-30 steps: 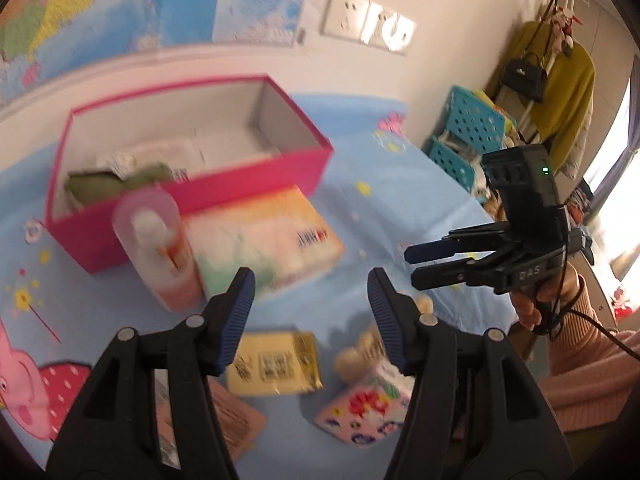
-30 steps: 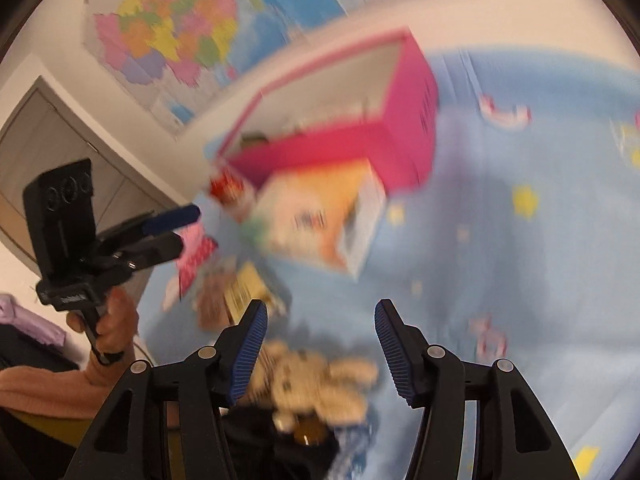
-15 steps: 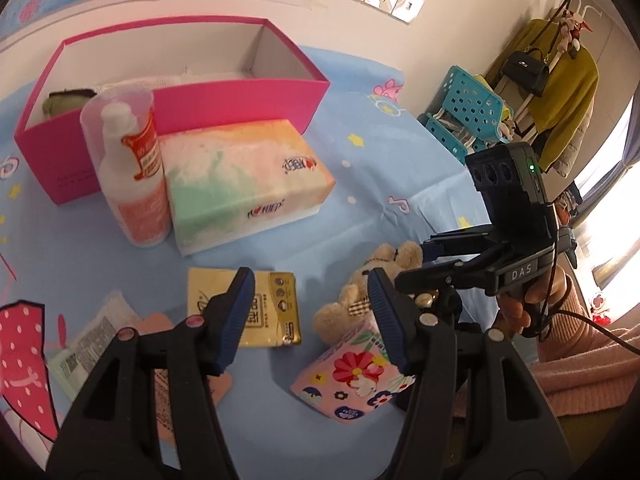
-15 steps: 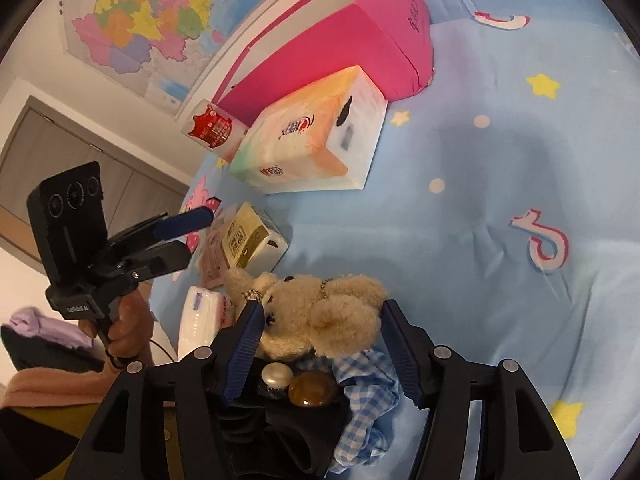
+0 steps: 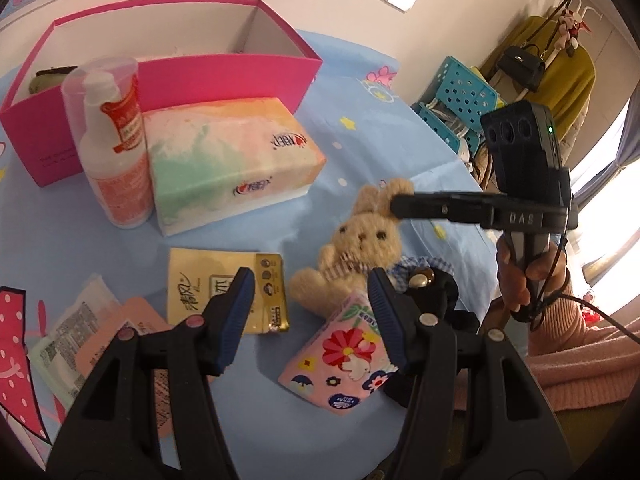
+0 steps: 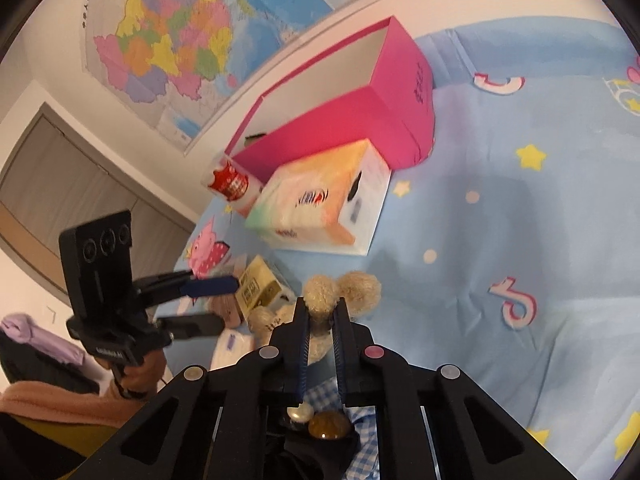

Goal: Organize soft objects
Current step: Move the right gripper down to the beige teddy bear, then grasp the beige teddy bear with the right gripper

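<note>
Right tongs (image 6: 321, 312) pinching plush bunny (image 6: 340, 292); left tongs (image 5: 310, 312) half-open, empty.

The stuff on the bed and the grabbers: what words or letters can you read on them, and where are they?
"DAS": on the right gripper, seen from the left wrist camera.
Red logo on the big tissue box: too blurred to read.
Chinese writing on the yellow tissue pack: too small to tell.
Red label on the bottle: unreadable.
Print on the pink box: too blurred to read.
</note>
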Available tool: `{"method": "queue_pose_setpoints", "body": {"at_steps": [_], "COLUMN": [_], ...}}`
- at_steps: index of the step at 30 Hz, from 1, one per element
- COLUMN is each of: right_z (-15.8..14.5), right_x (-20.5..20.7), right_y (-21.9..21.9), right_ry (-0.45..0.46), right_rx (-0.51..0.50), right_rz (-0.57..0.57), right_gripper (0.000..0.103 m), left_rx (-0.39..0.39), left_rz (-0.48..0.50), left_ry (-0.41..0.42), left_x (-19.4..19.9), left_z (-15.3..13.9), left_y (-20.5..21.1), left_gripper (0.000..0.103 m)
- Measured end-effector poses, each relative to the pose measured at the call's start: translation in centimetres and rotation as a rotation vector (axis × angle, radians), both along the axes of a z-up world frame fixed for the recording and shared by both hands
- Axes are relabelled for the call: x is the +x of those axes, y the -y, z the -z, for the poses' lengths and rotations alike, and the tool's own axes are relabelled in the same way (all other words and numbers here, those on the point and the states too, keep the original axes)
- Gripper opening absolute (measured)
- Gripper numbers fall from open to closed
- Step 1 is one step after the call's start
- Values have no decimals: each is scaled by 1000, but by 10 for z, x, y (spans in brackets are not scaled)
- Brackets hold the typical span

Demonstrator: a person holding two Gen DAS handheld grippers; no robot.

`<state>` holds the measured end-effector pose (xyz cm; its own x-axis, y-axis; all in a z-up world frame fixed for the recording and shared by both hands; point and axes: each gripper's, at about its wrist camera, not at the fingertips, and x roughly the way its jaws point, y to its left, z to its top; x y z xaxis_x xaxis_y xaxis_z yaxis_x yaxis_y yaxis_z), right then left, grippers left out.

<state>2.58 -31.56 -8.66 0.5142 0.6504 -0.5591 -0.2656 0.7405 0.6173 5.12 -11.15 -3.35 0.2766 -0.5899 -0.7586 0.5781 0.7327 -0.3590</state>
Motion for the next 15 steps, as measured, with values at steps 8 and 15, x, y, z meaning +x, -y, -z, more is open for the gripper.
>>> {"method": "queue_pose_setpoints", "body": {"at_steps": [8,15], "right_z": [-11,9], "right_x": [6,0], "right_y": [19,24], "right_ry": [41,-39], "right_rx": [-11,-71], "right_rz": [98,62], "right_gripper": [9,12], "left_rx": [-3,18], "left_rz": [63,134], "left_ry": [-29,-100], "left_x": [-2,4], "left_z": [7,21], "left_y": [17,50], "left_gripper": [60,60]}}
